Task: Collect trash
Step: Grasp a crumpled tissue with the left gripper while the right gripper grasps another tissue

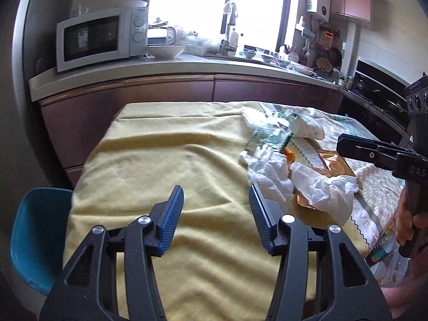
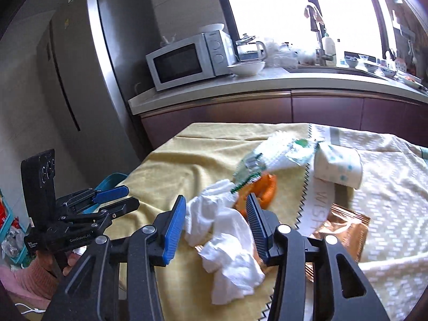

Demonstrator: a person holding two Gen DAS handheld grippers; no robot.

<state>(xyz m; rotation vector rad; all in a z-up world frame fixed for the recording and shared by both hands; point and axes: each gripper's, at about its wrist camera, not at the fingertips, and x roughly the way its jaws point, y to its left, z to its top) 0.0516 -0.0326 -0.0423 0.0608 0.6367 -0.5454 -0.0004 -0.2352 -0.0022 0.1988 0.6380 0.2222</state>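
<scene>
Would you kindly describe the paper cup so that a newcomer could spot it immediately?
Start at the table with the yellow cloth below the kitchen counter. In the trash pile, the paper cup lies on its side at the far end, beside a green-printed wrapper. It alone is a smooth cylinder, white with small teal dots.

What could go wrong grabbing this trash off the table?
The crumpled white tissue lies on the loose yellow cloth, so the right tongs might pinch the cloth too. The paper cup lies on its side and could roll. The left tongs hover over bare cloth.
</scene>
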